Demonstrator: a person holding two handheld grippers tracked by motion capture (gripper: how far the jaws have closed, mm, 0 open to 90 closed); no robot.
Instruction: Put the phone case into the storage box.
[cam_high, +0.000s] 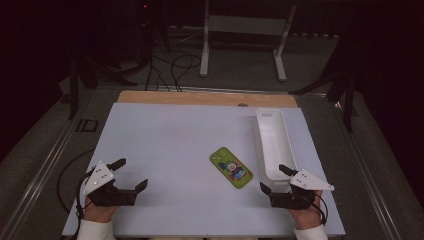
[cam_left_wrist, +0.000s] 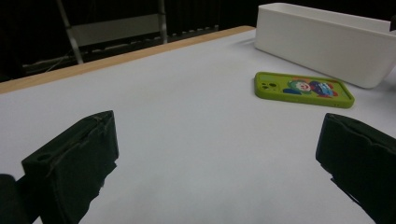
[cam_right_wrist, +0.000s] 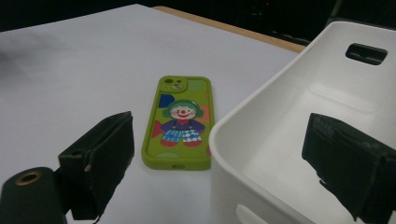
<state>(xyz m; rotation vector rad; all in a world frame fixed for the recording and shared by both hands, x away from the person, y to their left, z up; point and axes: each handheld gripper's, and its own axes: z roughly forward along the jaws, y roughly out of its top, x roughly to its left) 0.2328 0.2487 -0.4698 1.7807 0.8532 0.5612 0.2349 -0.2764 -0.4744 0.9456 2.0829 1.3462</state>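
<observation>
Two low hands at the near table edge, left gripper (cam_high: 129, 174) and right gripper (cam_high: 275, 178) both released, empty.

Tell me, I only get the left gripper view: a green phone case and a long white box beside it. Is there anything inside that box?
Observer: No. The right gripper view looks straight into the white bin and its floor is bare.
Operator: What is the picture on the green phone case?
Observer: A clown with green hair, seen sharply on the green phone case in the right gripper view.
Operator: Where is the other gripper?
Observer: In the high view the right gripper sits at the bin's near end, jaws apart and holding nothing.
Operator: And mine?
Observer: The left gripper rests near the table's near left corner, jaws open too.
</observation>
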